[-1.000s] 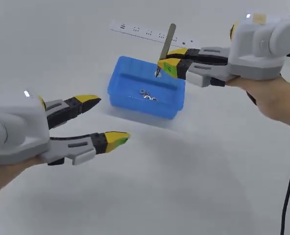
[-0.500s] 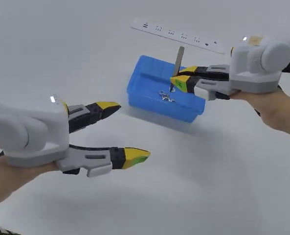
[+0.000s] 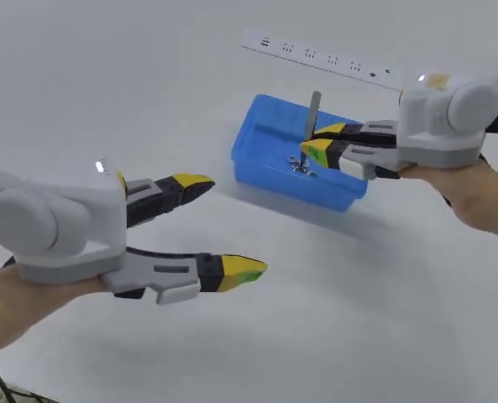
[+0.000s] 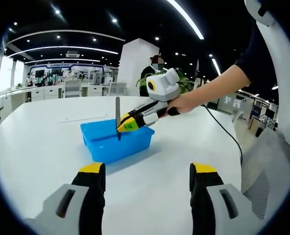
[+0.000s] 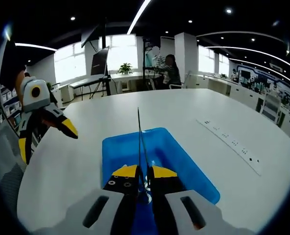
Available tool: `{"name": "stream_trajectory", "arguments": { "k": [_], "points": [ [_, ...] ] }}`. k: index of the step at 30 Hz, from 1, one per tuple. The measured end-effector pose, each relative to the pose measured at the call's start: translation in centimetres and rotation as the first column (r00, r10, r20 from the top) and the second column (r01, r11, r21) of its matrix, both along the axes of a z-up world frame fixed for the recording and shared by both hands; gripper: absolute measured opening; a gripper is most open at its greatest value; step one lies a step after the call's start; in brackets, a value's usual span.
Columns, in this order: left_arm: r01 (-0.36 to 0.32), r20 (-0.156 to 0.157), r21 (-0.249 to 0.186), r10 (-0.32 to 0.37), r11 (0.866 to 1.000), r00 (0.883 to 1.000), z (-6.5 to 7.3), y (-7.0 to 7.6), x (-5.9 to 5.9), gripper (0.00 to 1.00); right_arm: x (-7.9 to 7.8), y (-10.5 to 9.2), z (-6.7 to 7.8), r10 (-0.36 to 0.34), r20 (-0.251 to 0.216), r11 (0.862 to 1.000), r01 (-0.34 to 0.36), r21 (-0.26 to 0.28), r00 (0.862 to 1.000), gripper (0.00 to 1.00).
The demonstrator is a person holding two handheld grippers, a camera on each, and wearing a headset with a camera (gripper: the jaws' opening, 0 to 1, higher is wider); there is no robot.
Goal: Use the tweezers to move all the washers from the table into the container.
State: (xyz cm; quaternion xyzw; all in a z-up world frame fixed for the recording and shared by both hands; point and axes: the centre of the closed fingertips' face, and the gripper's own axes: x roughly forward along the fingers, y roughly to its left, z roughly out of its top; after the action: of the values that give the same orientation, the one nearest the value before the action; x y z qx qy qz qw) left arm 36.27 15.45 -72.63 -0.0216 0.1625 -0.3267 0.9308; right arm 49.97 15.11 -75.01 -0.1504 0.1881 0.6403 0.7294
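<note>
The right gripper [image 3: 314, 143] is squeezed shut on the metal tweezers [image 3: 315, 111]. The tweezers stand almost straight up, with their tip down inside the blue container [image 3: 269, 178]. A few small washers [image 3: 301, 166] lie in a heap on the container's floor, right by the tip. The container sits on the white tabletop [image 3: 358, 294], well in from its edges, near a white power strip [image 3: 324, 60]. The left gripper [image 3: 230, 225] hangs apart from the container, fingers wide open and holding nothing.

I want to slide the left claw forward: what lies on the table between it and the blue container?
Nothing. The white table between the left claw and the blue container is bare, as the head view and left gripper view show.
</note>
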Motion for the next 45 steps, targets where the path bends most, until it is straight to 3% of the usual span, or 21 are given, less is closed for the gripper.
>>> {"name": "stream_trajectory", "arguments": {
  "k": [13, 21, 24, 30, 32, 34, 38, 40, 43, 45],
  "points": [
    [0.011, -0.002, -0.011, -0.011, 1.0, 1.0, 0.2, -0.5, -0.2, 0.76, -0.3, 0.1, 0.2, 0.009, -0.021, 0.999, -0.008, 0.044, 1.0, 0.07],
    [-0.014, -0.006, -0.008, 0.014, 1.0, 1.0, 0.2, 0.4, 0.1, 0.77, -0.9, 0.8, 0.6, 0.031, -0.029, 0.997, -0.029, 0.065, 0.999, 0.07],
    [-0.066, -0.005, -0.035, 0.066, 0.997, 0.998, 0.7, 1.6, 1.3, 0.77, -0.6, 0.9, 1.1, 0.011, -0.042, 0.995, -0.007, 0.103, 0.999, 0.08],
    [-0.113, 0.051, -0.06, 0.116, 0.992, 0.992, 3.0, 3.7, 4.4, 0.76, -0.3, 0.8, 1.5, 0.006, -0.038, 0.994, -0.002, 0.112, 0.999, 0.08],
    [-0.13, 0.069, -0.085, 0.136, 0.988, 0.988, 3.8, 4.3, 5.6, 0.76, -0.2, 0.7, 1.6, 0.004, -0.038, 0.993, 0.001, 0.118, 0.999, 0.08],
    [-0.162, 0.067, -0.142, 0.173, 0.976, 0.983, 4.7, 4.8, 7.4, 0.76, -0.2, 0.7, 1.7, 0.001, -0.036, 0.993, 0.003, 0.121, 0.999, 0.08],
    [-0.131, 0.077, -0.134, 0.142, 0.982, 0.987, 5.1, 4.3, 9.6, 0.74, -0.4, 0.7, 1.8, 0.006, -0.038, 0.992, -0.001, 0.127, 0.999, 0.08],
    [-0.099, 0.068, -0.17, 0.112, 0.98, 0.991, 5.4, 3.3, 10.3, 0.74, -0.5, 0.6, 1.8, 0.01, -0.038, 0.992, -0.005, 0.13, 0.999, 0.08],
    [-0.067, 0.021, -0.241, 0.074, 0.968, 0.997, 5.4, 1.6, 11.3, 0.74, -0.7, 0.5, 1.8, 0.016, -0.039, 0.991, -0.01, 0.135, 0.999, 0.08],
    [-0.055, 0.016, -0.245, 0.061, 0.968, 0.998, 5.0, 1.0, 12.0, 0.72, -0.7, 0.4, 1.8, 0.015, -0.04, 0.991, -0.01, 0.135, 0.999, 0.08]
  ]
}}
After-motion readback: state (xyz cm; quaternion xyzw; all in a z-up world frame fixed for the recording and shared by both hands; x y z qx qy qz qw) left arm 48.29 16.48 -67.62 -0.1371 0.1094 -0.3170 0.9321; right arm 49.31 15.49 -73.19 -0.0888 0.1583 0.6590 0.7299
